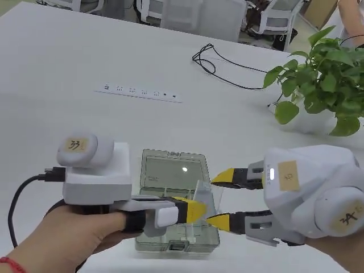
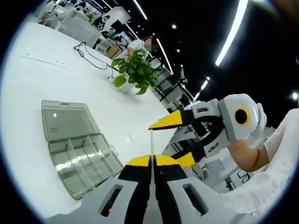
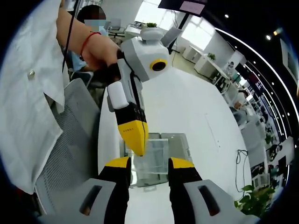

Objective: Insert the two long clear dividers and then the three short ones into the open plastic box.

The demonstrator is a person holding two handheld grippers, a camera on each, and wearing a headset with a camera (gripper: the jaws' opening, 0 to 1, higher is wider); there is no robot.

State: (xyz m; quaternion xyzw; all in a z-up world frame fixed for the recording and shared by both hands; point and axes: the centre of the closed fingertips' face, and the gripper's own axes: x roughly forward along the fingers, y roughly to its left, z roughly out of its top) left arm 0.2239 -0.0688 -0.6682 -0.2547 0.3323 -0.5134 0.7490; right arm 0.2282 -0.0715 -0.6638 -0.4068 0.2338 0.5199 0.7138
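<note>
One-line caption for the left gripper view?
Left gripper pinches a clear divider edge-on, open right gripper facing it, open plastic box on the table nearby.

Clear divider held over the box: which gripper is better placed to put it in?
Left. The left gripper is shut on the clear divider over the open box; the right gripper is open beside it.

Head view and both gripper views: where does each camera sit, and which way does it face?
Head view: on the head, facing forward and down at the open box; left hand, left gripper, right gripper show.
Left gripper view: on the left gripper, along its shut jaws pinching a clear divider, toward the right gripper; sleeve shows.
Right gripper view: on the right gripper, between its open jaws, toward the left gripper; left hand shows.
Shared: gripper views face each other, both seeing the open box.
</note>
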